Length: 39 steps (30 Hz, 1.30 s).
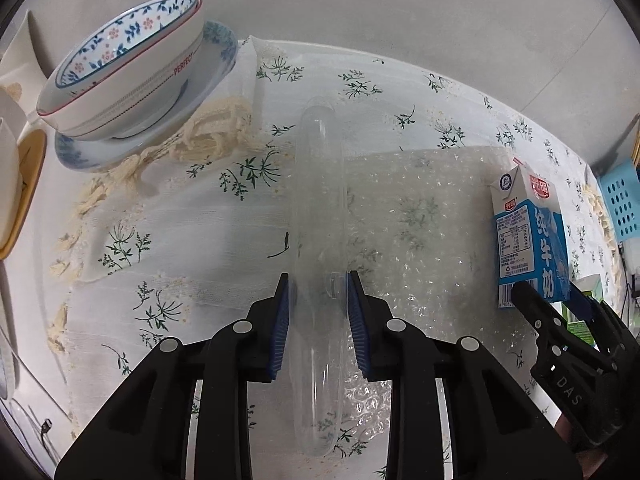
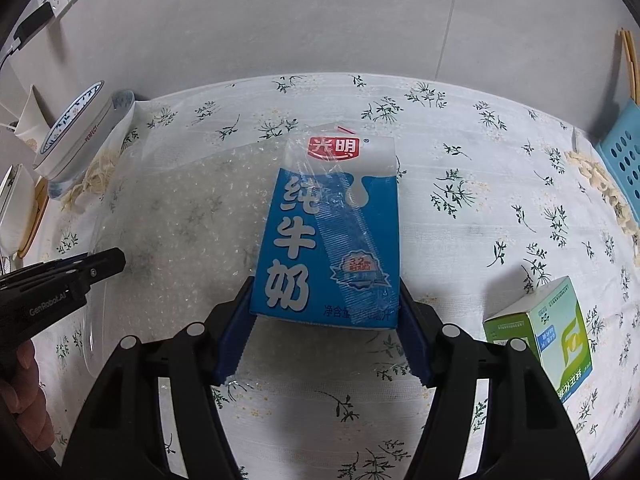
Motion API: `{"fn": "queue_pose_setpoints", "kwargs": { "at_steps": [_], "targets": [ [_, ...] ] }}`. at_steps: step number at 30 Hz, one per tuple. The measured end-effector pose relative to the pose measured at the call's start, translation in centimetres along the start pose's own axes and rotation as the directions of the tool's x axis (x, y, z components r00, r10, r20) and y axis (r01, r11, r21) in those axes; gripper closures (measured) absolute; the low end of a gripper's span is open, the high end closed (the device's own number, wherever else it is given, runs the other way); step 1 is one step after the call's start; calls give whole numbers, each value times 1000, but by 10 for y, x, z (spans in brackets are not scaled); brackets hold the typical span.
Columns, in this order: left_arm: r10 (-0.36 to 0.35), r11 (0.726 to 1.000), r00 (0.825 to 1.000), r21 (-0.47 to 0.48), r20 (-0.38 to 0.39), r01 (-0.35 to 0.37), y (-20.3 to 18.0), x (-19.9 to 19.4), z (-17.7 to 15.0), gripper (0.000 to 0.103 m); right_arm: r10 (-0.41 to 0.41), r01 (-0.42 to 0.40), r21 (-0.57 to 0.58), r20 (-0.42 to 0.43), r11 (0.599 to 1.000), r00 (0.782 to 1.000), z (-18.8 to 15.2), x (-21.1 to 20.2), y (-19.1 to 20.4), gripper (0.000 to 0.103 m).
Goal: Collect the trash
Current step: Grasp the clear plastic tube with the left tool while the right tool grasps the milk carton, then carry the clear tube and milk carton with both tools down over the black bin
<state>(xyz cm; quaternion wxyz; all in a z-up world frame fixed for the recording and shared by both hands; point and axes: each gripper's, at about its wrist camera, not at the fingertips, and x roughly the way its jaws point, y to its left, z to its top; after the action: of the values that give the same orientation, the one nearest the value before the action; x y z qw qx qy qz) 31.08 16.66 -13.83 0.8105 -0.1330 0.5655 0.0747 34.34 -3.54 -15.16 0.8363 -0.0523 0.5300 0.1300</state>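
- Gripping a clear plastic bottle (image 1: 320, 216) between the blue pads of the left gripper (image 1: 318, 300), bottle running toward 12 o'clock over the flowered tablecloth (image 1: 180, 216)
- Lying under the bottle's right side, a sheet of bubble wrap (image 1: 420, 216) spread toward 3 o'clock
- Clamping a blue and white milk carton (image 2: 332, 236) at its lower edges with the right gripper (image 2: 324, 328), pads pressed on both sides, carton reaching toward 12 o'clock
- Stuck across the carton's front, a clear wrapped straw (image 2: 340, 208)
- Sitting at 4 o'clock from the carton, well apart, a green and white box (image 2: 540, 336)
- Stacked at 10 o'clock in the left wrist view, a flowered bowl (image 1: 120, 64) on a plate (image 1: 216, 40)
- Showing at 3 o'clock by the table edge, a light blue basket (image 2: 624, 152)
- Holding the left gripper's handle at 8 o'clock in the right wrist view, a hand (image 2: 24, 392)
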Motion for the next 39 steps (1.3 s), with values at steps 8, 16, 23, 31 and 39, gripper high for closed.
{"fn": "queue_pose_setpoints", "kwargs": {
  "at_steps": [8,16,23,31,39],
  "targets": [
    [-24,1000,999,9,24,24,12,-28,-13,77,-6,6,1,47,1000,999,-4,-21,-1,41],
    [-42,999,998,23,51,41,18,-56,-30,77,-19,19,-1,81,1000,997,-14,-49,-2,41],
    [-54,998,996,44,73,51,13,-84,-49,77,-19,17,15,110,1000,994,-30,-78,-6,41],
    [-66,996,994,72,82,60,-3,-103,-69,77,-23,19,29,131,999,991,-53,-109,-8,41],
    [-71,993,993,102,89,62,-22,-112,-90,77,-27,21,44,156,999,987,-80,-138,-13,41]
  ]
}}
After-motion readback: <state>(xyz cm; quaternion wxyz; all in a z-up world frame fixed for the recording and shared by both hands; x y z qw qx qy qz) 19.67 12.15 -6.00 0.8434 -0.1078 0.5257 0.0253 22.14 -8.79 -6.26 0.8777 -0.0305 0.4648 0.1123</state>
